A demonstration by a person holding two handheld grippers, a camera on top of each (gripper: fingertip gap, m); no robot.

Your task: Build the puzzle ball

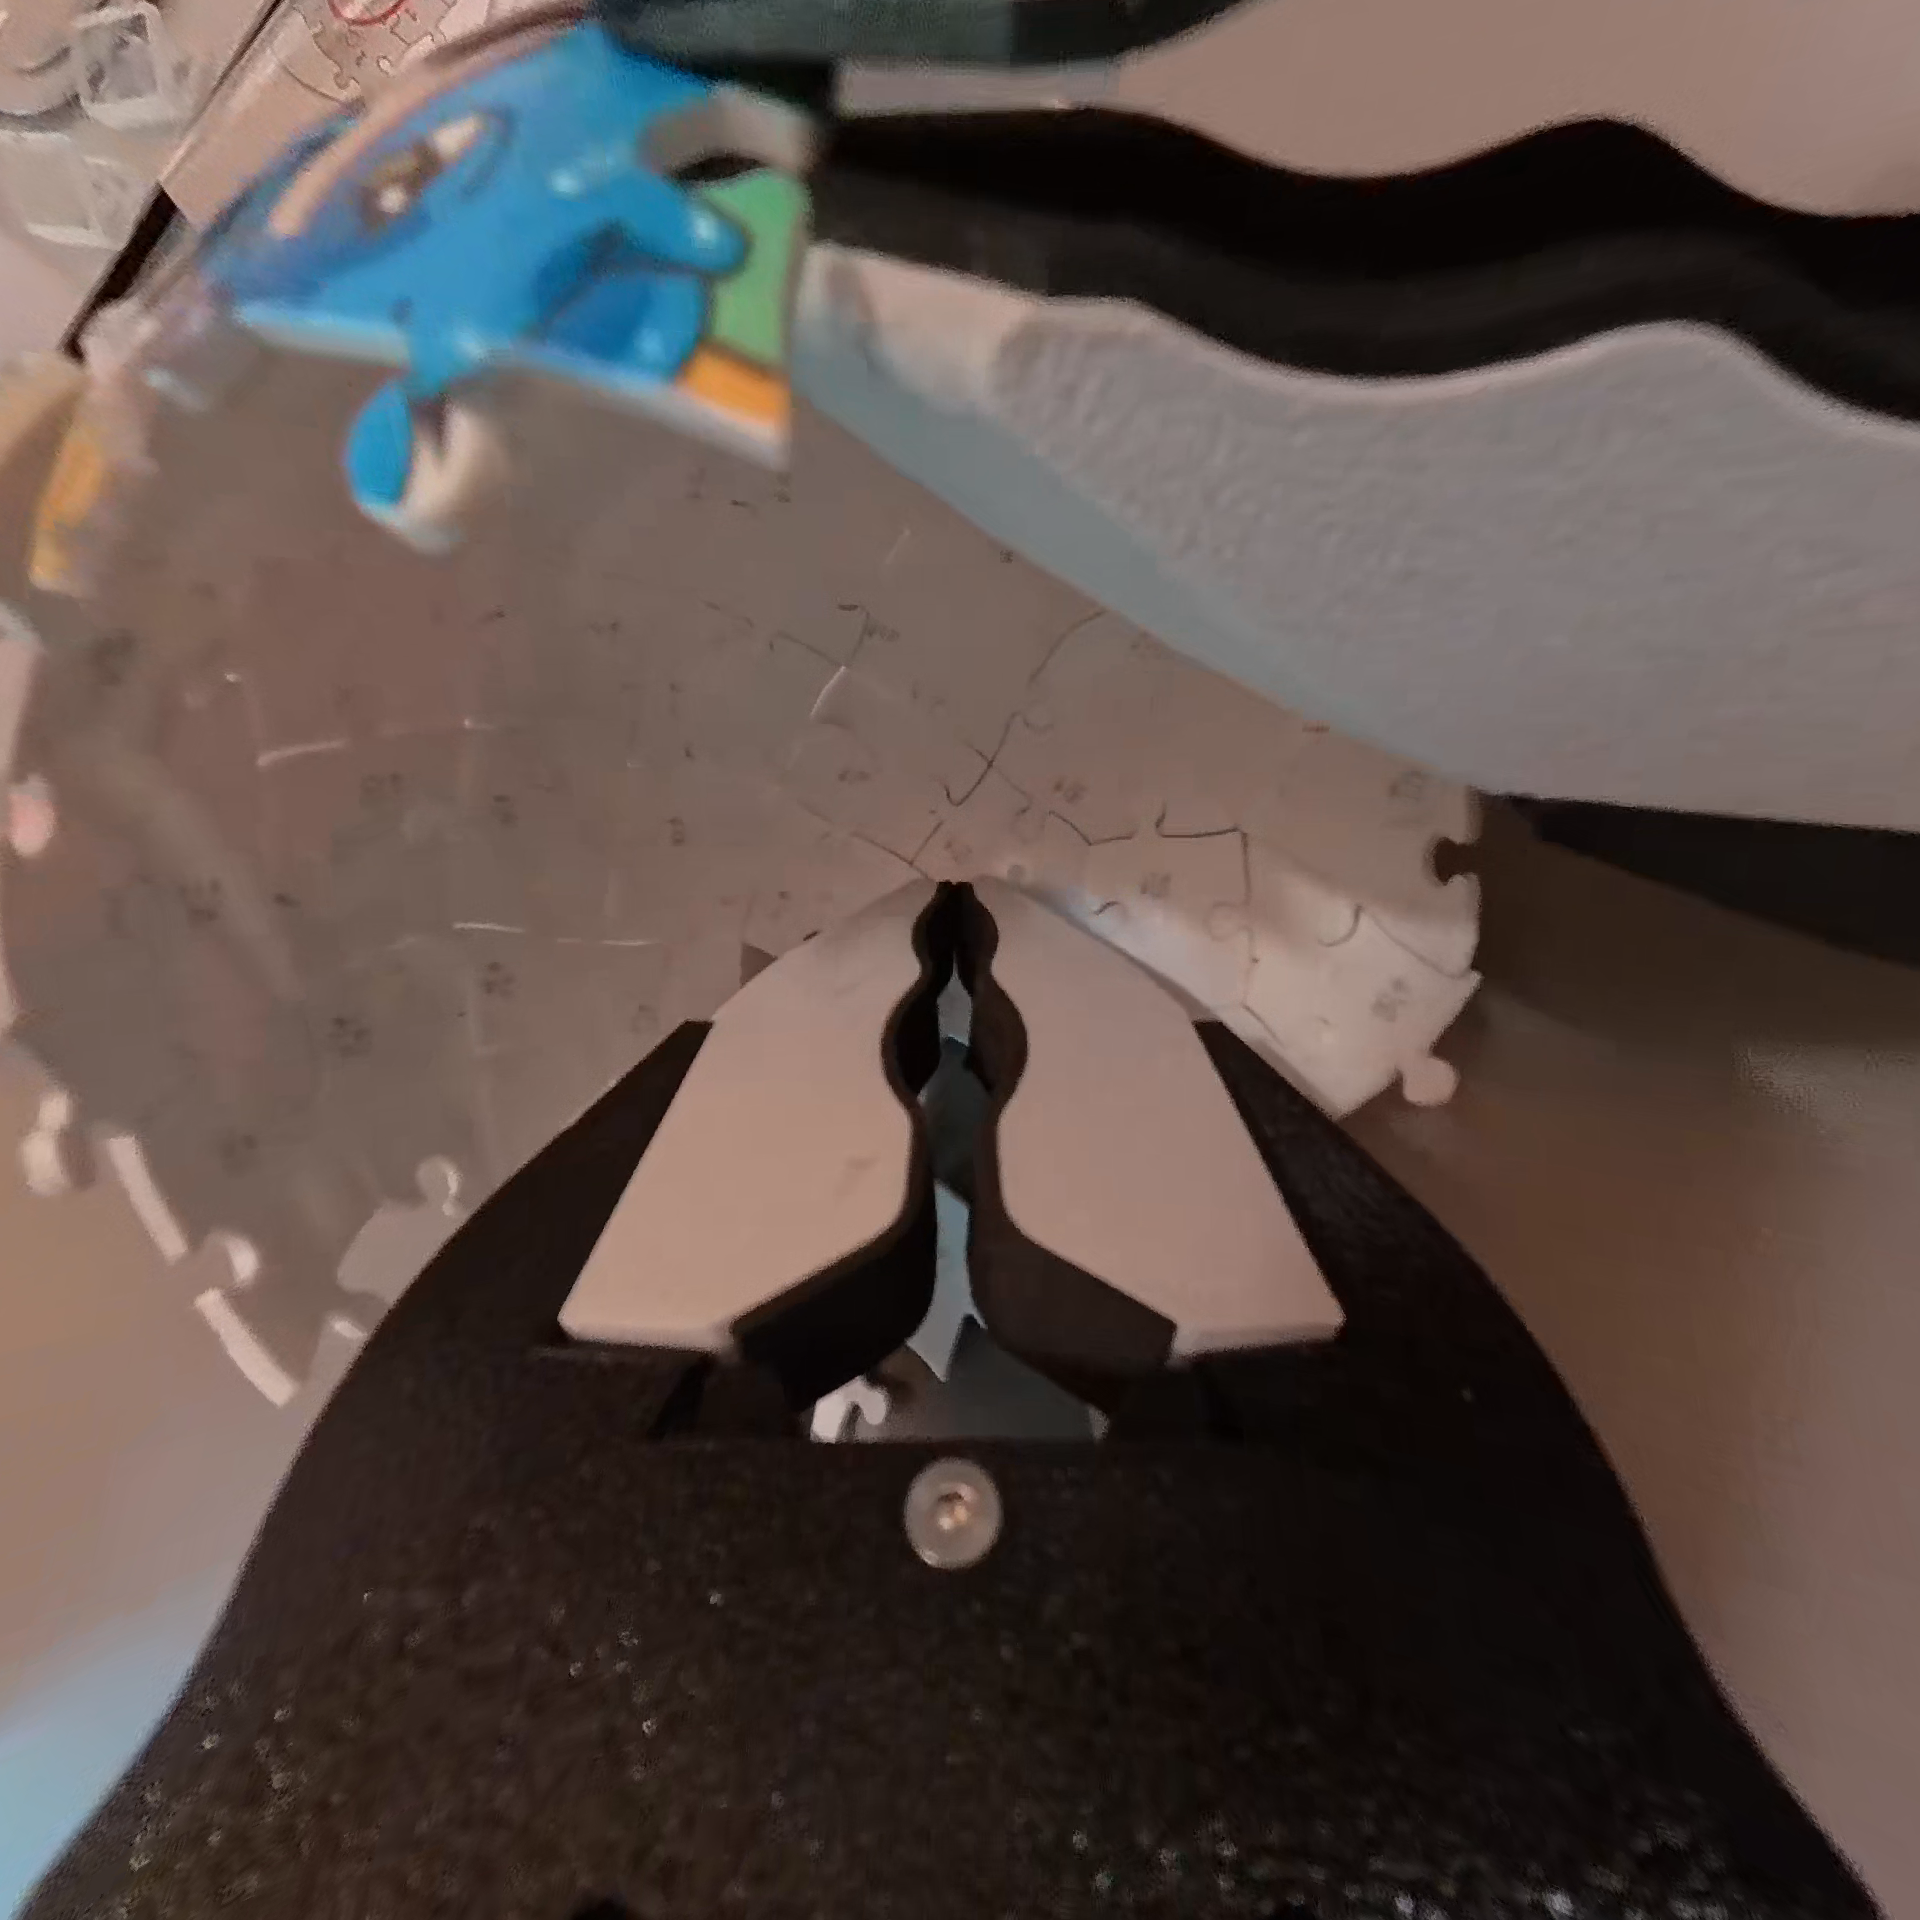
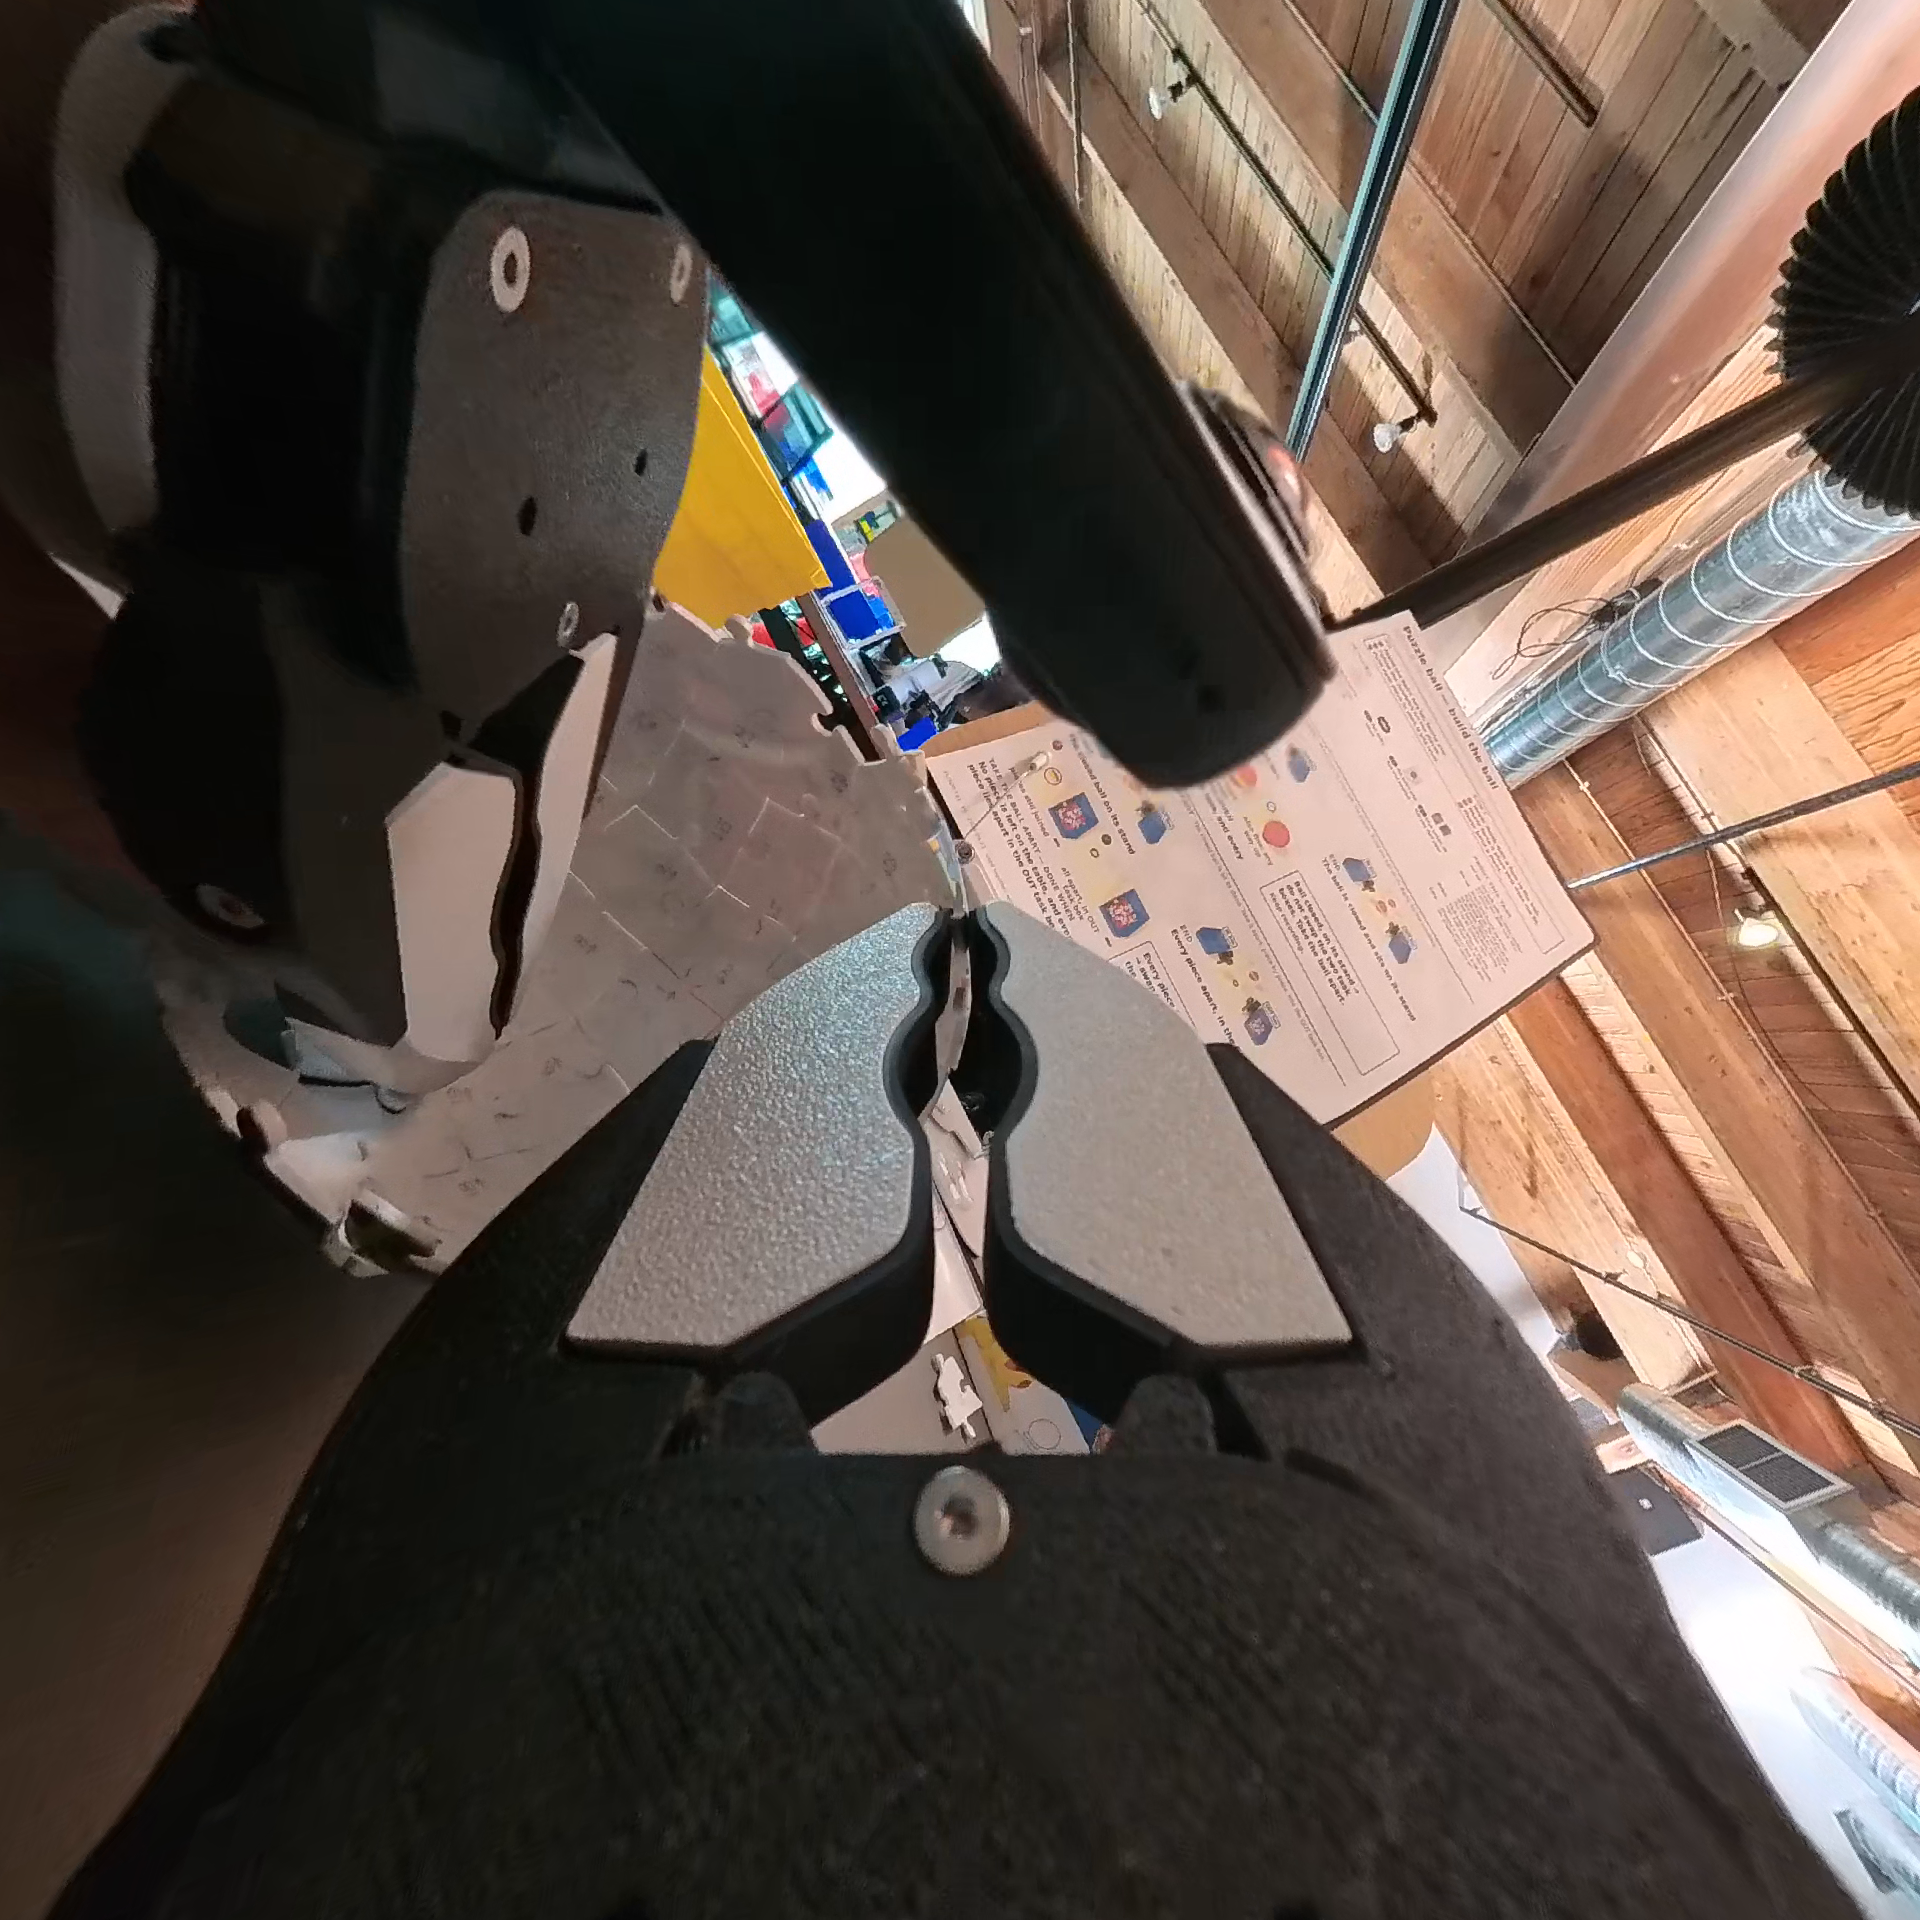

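Two claws, both mine, are clamped on the same curved shell of joined puzzle pieces. My left claw (image 1: 954,902) has its jaws pressed together on the shell's edge, and the puzzle shell (image 1: 582,790) spreads up and to the left of its tips, showing its pale grey inner face with the seams between pieces. Beyond those tips, at upper left, a blue printed piece (image 1: 488,239) with green and orange patches sits along the shell's far edge; that part is blurred. Crossing above and to the right of my left claw is a finger of my other claw, white with a black wavy pad.

My right claw (image 2: 964,925) is likewise closed, pinching a thin edge of the puzzle shell (image 2: 727,831), which curves away to the left of its tips. My left claw (image 2: 509,883) shows there at the far left, biting the shell's lower rim. Just past my right claw's tips, to the right, an instruction sheet (image 2: 1351,883) with small pictures stands on a board. Wooden planks (image 2: 1558,156) and a ribbed silver duct (image 2: 1714,592) fill the space beyond.
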